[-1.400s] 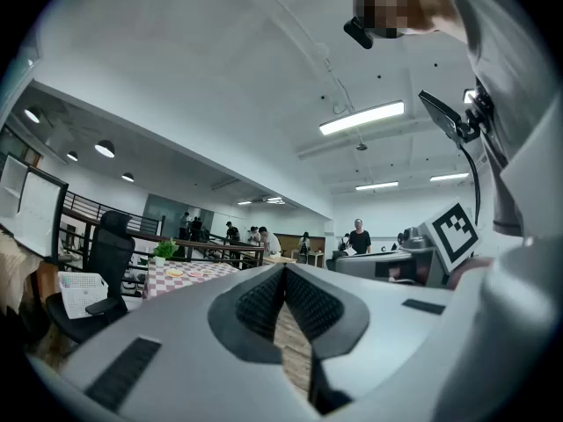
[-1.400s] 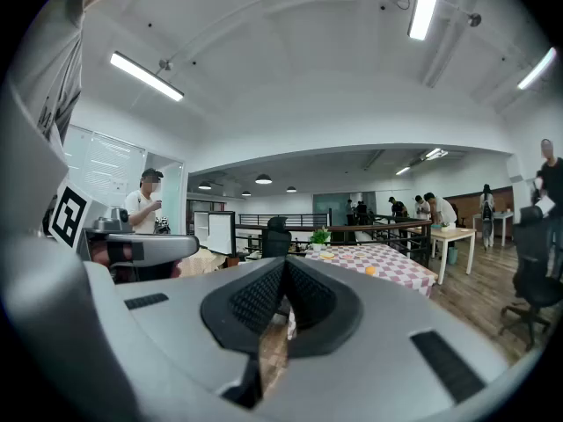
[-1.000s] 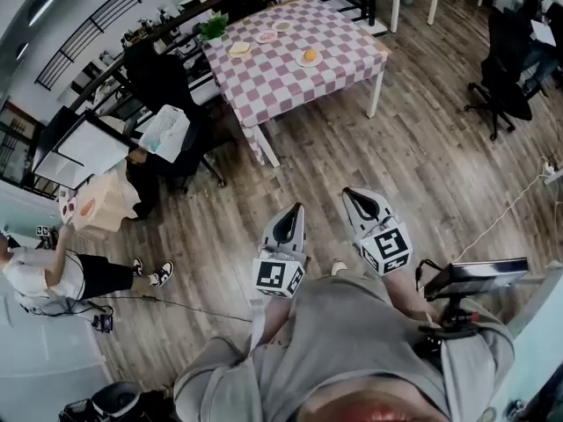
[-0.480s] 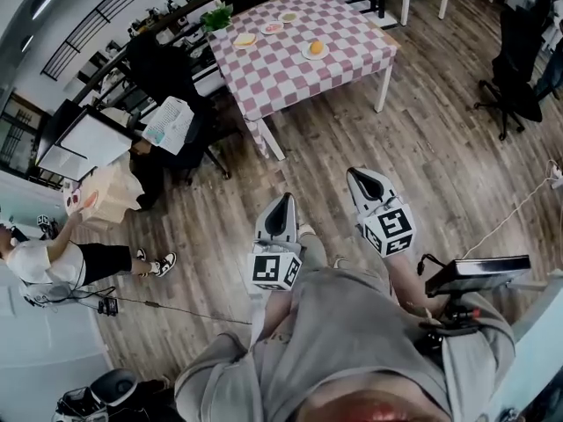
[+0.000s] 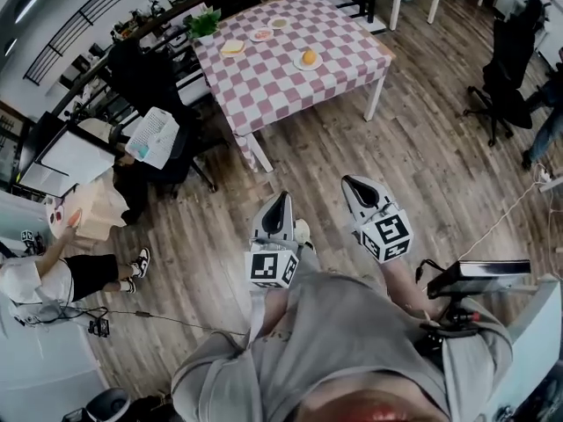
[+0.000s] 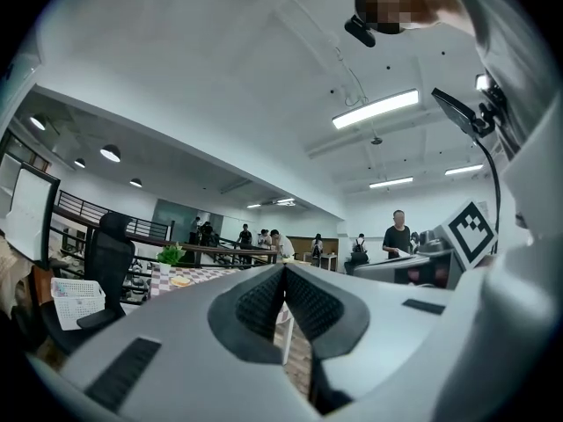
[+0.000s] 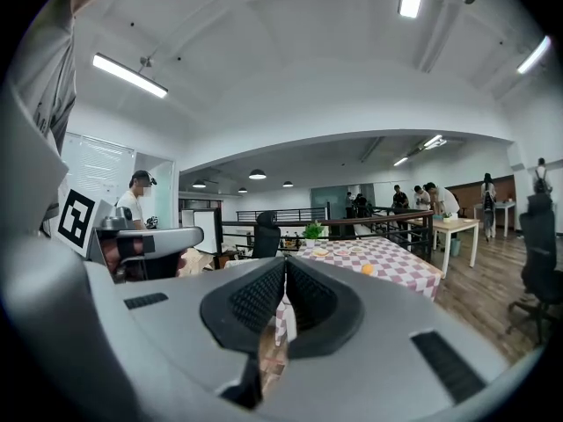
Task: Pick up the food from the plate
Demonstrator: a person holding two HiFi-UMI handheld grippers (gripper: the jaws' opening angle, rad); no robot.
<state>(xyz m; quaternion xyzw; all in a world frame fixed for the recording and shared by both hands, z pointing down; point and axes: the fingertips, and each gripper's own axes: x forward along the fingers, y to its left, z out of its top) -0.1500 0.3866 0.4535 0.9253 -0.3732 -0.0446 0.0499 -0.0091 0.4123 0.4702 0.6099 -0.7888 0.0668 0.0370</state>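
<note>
A table with a pink-and-white checked cloth (image 5: 264, 82) stands far ahead across the wooden floor. On it a white plate (image 5: 307, 61) carries an orange piece of food (image 5: 309, 54); three other small plates, such as the yellow-topped plate (image 5: 232, 48), lie near the far edge. The right gripper view shows the orange food (image 7: 368, 269) on the cloth. My left gripper (image 5: 281, 196) and right gripper (image 5: 349, 181) are held level in front of my body, both shut and empty, far short of the table. The shut tips show as left gripper (image 6: 284, 267) and right gripper (image 7: 284, 262).
A potted plant (image 5: 204, 25) stands at the table's far left corner. Black chairs (image 5: 158, 86) crowd the table's left side, and an office chair (image 5: 503, 73) stands at right. A person (image 5: 53, 275) stands at left. A screen on a stand (image 5: 475, 278) is by my right side.
Both grippers have moved forward over the floor toward the table as I walk, and a foot now shows beside the left gripper. Jaws stay shut.
</note>
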